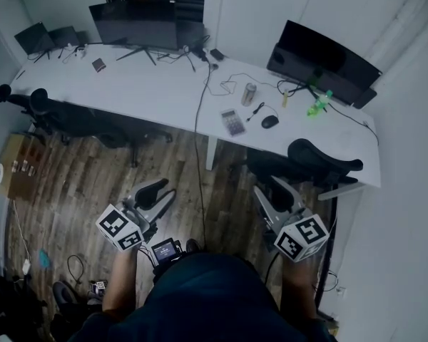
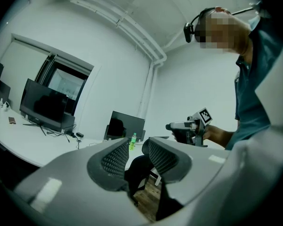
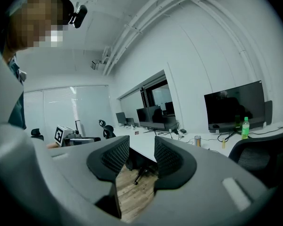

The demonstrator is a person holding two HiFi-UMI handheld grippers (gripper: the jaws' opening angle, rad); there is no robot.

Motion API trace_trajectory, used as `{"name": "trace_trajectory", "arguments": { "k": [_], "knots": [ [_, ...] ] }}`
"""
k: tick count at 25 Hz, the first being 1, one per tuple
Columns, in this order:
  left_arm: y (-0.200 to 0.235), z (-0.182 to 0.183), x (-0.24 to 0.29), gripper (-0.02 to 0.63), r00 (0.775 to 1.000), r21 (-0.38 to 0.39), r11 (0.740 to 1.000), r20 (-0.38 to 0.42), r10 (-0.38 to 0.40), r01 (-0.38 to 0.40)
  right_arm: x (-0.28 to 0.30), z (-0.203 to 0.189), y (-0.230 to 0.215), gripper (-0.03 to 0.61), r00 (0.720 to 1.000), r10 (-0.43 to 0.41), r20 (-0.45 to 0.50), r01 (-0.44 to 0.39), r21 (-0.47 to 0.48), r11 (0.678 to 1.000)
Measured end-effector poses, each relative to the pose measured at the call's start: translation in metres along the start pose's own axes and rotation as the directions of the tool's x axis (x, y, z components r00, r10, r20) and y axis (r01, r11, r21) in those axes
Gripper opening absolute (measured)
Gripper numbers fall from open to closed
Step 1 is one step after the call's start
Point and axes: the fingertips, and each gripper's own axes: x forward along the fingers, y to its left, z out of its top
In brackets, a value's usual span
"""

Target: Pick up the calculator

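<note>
The calculator [image 1: 232, 122] lies flat on the long white desk [image 1: 157, 91], between a metal can [image 1: 249, 93] and a black mouse [image 1: 269, 121]. Both grippers hover over the wooden floor, well short of the desk and apart from the calculator. My left gripper [image 1: 157, 193] is open, its jaws parted with nothing between them [image 2: 132, 157]. My right gripper [image 1: 271, 193] is likewise open and empty [image 3: 141, 157]. Neither gripper view shows the calculator. Each gripper appears in the other's view: the right gripper [image 2: 191, 126] and the left gripper [image 3: 68, 135].
A black office chair [image 1: 321, 164] stands at the desk just ahead of the right gripper. Another chair [image 1: 64, 116] stands at the left. Monitors [image 1: 139, 23] [image 1: 328, 59], a green bottle [image 1: 317, 105] and cables sit on the desk. A cardboard box [image 1: 21, 166] rests on the floor at left.
</note>
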Motion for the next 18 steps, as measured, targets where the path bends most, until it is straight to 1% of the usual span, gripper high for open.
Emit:
{"name": "trace_trajectory", "arguments": {
  "k": [6,13,18],
  "knots": [
    [0.019,0.001,-0.016,0.130,1.000,-0.012,1.000,0.014,0.004,-0.004,0.017,0.004,0.014,0.147,1.000,-0.009,-0.001,0.009,-0.007,1.000],
    [0.030,-0.002,-0.029,0.130,1.000,-0.030,1.000,0.031,0.000,0.001,0.025,0.005,0.027,0.147,1.000,-0.022,-0.004,0.022,-0.015,1.000],
    [0.037,-0.006,-0.028,0.130,0.999,-0.053,0.999,0.037,-0.002,0.004,0.030,0.003,0.024,0.147,0.999,-0.035,-0.026,0.035,-0.012,0.999]
  ]
}}
